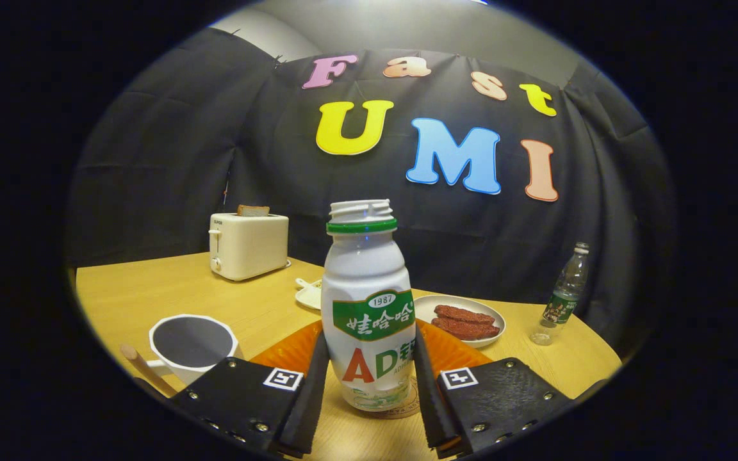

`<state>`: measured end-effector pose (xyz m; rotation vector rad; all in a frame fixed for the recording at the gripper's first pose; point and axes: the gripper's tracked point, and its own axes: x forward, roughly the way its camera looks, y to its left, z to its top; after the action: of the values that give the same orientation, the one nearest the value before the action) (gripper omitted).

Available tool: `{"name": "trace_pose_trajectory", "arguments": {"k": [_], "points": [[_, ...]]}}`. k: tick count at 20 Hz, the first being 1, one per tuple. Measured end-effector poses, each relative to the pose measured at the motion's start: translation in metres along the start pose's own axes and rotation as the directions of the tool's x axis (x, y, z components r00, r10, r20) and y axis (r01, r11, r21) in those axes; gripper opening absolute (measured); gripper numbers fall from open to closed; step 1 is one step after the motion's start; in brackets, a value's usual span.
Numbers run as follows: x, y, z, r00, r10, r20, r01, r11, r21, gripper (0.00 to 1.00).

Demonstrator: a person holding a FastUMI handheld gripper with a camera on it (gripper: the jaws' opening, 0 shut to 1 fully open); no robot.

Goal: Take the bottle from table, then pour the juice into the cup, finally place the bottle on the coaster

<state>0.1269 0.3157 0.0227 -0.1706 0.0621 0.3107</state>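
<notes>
- The tool (369,384) has its two fingers set either side of the bottle (369,307), flanking the lower body; the left finger looks pressed against the label, the right one at least touching, so it reads as a narrow grip on the bottle.
- The bottle stands upright between the fingers, its cap off and its base over a small round coaster (401,406) whose edge peeps out below it.
- That looks like the last step: the bottle set down on the coaster, upright so nothing spills, the fingers not yet let go.
- Just beyond the bottle lies an orange mat (286,352) on the desk (151,288).
- Beside the left finger sits the white cup (191,346), near enough for an easy pour; whether it holds juice cannot be told.
- Further off: a plate (460,317) with reddish pieces, a toaster (248,245), and a clear water bottle (564,294) well apart.
</notes>
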Motion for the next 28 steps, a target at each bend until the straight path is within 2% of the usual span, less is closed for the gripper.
{"name": "trace_pose_trajectory", "arguments": {"k": [17,21,28], "points": [[0.010,-0.017,-0.021,1.000,-0.017,0.020,0.012,0.980,0.200,0.64],[0.010,-0.017,-0.021,1.000,-0.017,0.026,0.011,0.977,0.214,0.64],[0.010,-0.018,-0.024,1.000,-0.029,0.009,0.027,0.980,0.195,0.73]]}}
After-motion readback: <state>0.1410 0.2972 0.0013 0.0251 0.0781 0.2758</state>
